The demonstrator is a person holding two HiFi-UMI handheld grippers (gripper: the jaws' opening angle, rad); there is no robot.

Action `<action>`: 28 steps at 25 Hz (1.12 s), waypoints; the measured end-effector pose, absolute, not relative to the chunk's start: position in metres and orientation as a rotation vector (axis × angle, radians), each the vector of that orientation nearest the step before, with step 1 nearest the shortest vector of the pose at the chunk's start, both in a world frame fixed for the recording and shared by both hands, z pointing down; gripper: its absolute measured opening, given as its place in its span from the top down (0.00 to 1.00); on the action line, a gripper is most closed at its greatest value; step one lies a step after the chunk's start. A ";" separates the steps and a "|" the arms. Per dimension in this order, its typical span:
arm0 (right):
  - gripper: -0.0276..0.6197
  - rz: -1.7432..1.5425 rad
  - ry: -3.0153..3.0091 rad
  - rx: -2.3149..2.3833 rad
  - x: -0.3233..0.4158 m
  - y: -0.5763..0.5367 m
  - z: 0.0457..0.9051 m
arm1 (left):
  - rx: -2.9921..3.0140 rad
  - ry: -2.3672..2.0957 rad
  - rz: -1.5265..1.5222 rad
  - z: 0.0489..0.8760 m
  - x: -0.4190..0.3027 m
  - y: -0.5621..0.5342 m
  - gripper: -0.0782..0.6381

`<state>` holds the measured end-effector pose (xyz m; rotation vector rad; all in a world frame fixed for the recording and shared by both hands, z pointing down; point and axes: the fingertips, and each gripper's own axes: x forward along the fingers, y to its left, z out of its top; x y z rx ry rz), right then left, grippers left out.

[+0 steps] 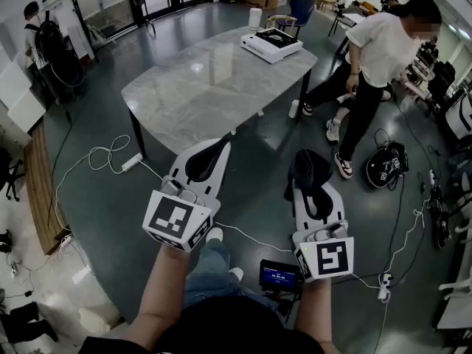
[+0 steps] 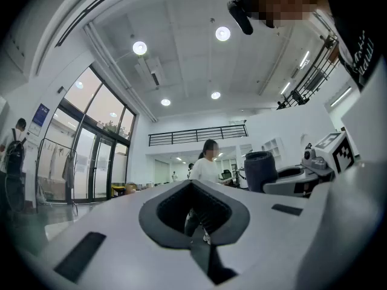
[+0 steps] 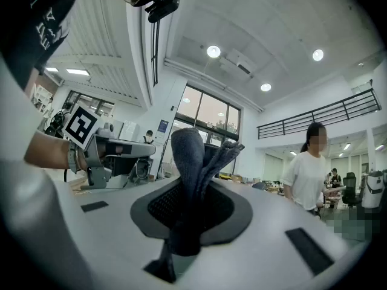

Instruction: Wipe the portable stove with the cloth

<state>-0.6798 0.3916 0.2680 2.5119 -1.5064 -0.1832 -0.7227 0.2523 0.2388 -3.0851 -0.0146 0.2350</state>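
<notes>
Dark blue-grey cloth (image 3: 192,162) clamped between the shut jaws of the right gripper (image 1: 313,186), bunched, standing up past the pads and drooping over the tip in the head view. Left gripper (image 1: 210,157) just beside it, jaws pressed together with nothing between them. Both held low over the dark floor (image 1: 110,212), short of the table (image 1: 192,94) and well apart from the stove (image 1: 271,44). Sits flat near the far right end of the grey marble slab, white with a black top. Beyond it a blue chair (image 1: 301,9). To the right of the table a person (image 1: 372,57) in a white T-shirt and black trousers, bent forward, close to the corner nearest the stove. White cable (image 1: 103,157) looped on the floor left of the table, ending at a power strip (image 1: 131,162). Small lit screen (image 1: 279,275) low between the two forearms. White shoes (image 1: 214,234) and jeans visible under the grippers. Far left, by the glass doors, a second person (image 1: 33,21) with a black backpack
</notes>
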 end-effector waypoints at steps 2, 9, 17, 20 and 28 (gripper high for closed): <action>0.84 -0.185 -1.496 2.514 -0.677 0.393 0.269 | -3.088 -0.037 0.236 0.240 -0.719 0.256 0.90; 0.84 -0.150 -1.480 2.534 -0.659 0.402 0.275 | -3.091 -0.079 0.215 0.245 -0.698 0.265 0.90; 0.84 -0.148 -1.469 2.559 -0.597 0.391 0.280 | -3.093 -0.096 0.224 0.251 -0.633 0.253 0.90; 0.84 -0.127 -1.462 2.551 -0.560 0.377 0.286 | -3.090 -0.115 0.241 0.255 -0.595 0.240 0.90; 0.84 -0.111 -1.494 2.540 -0.451 0.305 0.274 | -3.095 -0.119 0.257 0.253 -0.494 0.176 0.90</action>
